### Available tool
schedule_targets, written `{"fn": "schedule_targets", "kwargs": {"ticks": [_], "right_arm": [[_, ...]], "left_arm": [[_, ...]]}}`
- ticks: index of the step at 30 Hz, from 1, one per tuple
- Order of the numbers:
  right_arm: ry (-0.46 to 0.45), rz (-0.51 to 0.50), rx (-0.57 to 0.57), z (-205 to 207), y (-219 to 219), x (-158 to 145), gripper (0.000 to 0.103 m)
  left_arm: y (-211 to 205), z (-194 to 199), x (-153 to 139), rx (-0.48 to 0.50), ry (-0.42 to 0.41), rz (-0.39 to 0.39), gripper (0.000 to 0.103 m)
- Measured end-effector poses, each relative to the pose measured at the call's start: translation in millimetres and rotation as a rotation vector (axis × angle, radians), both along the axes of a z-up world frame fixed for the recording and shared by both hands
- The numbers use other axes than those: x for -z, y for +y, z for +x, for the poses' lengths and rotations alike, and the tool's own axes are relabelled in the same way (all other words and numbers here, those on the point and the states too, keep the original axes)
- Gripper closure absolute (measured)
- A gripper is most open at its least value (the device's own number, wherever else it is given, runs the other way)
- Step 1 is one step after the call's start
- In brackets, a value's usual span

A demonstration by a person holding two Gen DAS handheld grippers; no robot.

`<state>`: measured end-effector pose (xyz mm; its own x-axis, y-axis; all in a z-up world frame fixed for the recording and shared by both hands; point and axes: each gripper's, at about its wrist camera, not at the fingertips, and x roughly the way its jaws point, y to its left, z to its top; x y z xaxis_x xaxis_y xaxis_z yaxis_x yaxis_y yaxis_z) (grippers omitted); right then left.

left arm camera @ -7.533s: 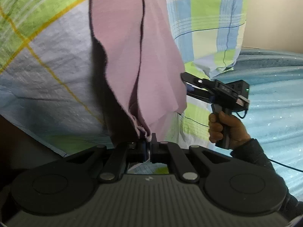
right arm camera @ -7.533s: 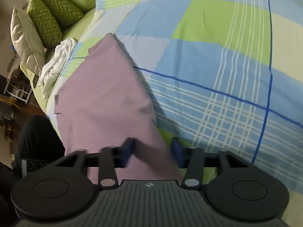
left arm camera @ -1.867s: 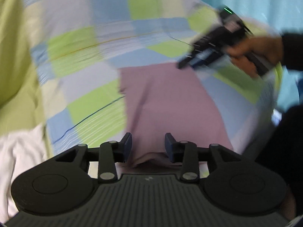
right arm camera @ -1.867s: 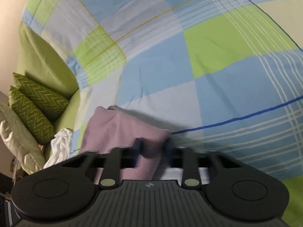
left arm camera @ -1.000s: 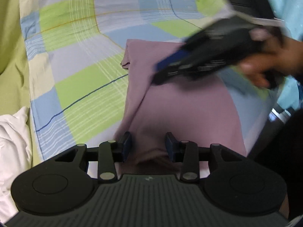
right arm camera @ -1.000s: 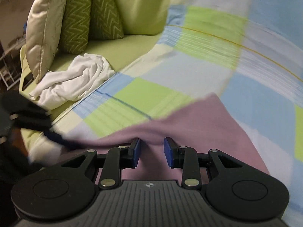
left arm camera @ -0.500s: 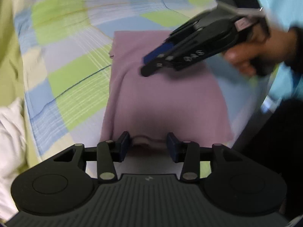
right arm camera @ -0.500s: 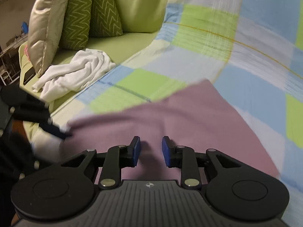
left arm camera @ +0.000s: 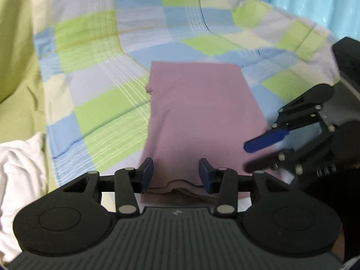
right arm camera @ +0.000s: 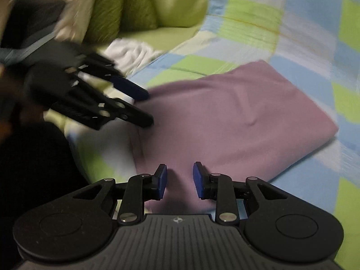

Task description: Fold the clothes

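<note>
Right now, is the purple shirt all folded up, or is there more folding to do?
Mostly done, it seems. The purple garment lies on the checked bedsheet as a neat flat rectangle, with stacked layers showing at its near edge. Nothing is in hand: the left gripper and right gripper are both open, just above the cloth. Left to do: maybe one more fold, and the crumpled white garment beside it looks unfolded.

No readable text.
Only a small embossed logo mark sits on each gripper body, left gripper (left arm camera: 176, 177) and right gripper (right arm camera: 179, 181); pale marks on the right gripper's side, seen from the left wrist, are too blurred to read.
</note>
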<state>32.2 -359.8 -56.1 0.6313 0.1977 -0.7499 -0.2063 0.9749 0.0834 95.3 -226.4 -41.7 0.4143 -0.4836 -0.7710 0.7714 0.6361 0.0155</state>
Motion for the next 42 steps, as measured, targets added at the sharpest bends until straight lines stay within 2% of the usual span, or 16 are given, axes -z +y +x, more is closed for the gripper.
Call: {"fn": "schedule_targets", "kwargs": {"ticks": [5,7,8,11,13,15,16,19,23,25,28,30,32,36,40,42], "right_arm": [[0.047,-0.064,-0.005,-21,-5,-3,0.073],[0.058,-0.078,0.007,-29,-11,-6,0.069],[0.063,-0.085,0.012,-33,-14,-7,0.065],[0.061,-0.090,0.034,-47,-24,-13,0.065],[0.027,-0.064,0.069,-59,-35,-20,0.062],[0.003,-0.069,0.090,-66,-44,-23,0.061],[-0.003,-0.089,0.088,-66,-47,-23,0.061],[-0.020,-0.149,0.082,-67,-56,-23,0.061],[-0.043,-0.230,0.074,-68,-68,-23,0.057],[-0.054,-0.270,0.070,-69,-74,-23,0.054],[-0.072,-0.330,0.064,-69,-83,-23,0.049],[-0.083,-0.370,0.059,-70,-89,-24,0.044],[-0.123,-0.529,-0.039,-61,-82,-16,0.036],[-0.219,-0.792,-0.275,-39,-63,6,0.036],[-0.300,-0.936,-0.504,-23,-47,27,0.038],[-0.332,-1.005,-0.557,-14,-50,32,0.038]], "left_arm": [[-8,-18,7,0.082,0.000,0.092,0.062],[-11,-24,8,0.114,0.004,0.132,0.059],[-11,-32,8,0.143,-0.008,0.160,0.060],[-12,-56,4,0.185,-0.085,0.200,0.066],[-19,-78,-2,0.193,-0.134,0.183,0.064],[-31,-101,-7,0.198,-0.195,0.158,0.048],[-41,-110,-6,0.198,-0.226,0.147,0.044],[-72,-134,-1,0.200,-0.312,0.137,0.045],[-111,-142,27,0.162,-0.415,0.253,0.057],[-118,-147,38,0.174,-0.449,0.304,0.057],[-115,-153,32,0.228,-0.470,0.365,0.067],[-104,-146,24,0.227,-0.446,0.376,0.092],[-97,-138,19,0.213,-0.467,0.398,0.096],[-87,-125,0,0.165,-0.415,0.316,0.097],[-76,-115,-20,0.119,-0.345,0.215,0.097],[-70,-112,-27,0.101,-0.323,0.180,0.097]]}}
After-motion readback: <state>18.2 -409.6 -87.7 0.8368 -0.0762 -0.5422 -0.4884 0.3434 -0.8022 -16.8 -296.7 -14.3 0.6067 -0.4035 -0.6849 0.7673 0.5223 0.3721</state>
